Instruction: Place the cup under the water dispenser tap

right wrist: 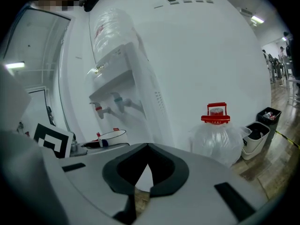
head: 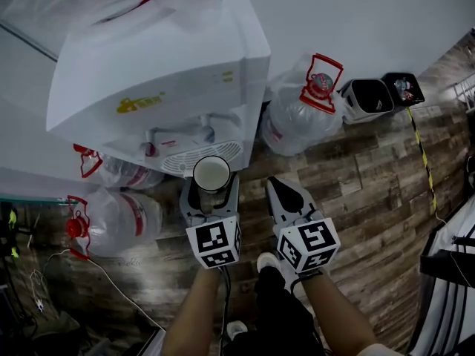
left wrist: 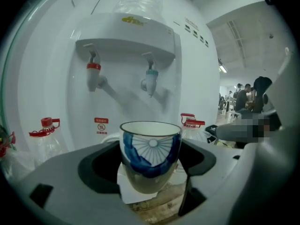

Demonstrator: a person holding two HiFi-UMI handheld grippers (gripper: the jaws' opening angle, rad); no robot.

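Your pale grey left gripper (head: 211, 186) and right gripper (head: 275, 182), black jaw pads (right wrist: 171, 170), black-and-white marker cubes (head: 214, 243), black cable (head: 224, 302), dark trousers (head: 286, 317), white shoes (head: 267, 260).

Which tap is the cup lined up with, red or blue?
The blue tap, on the right: the cup in the left gripper sits straight below it in that gripper's view, while the red tap is off to the left.

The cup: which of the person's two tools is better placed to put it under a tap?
Left. The left tool is shut on the cup, which is upright and faces the red tap and blue tap of the water dispenser. The right tool is shut, empty, off to the side.
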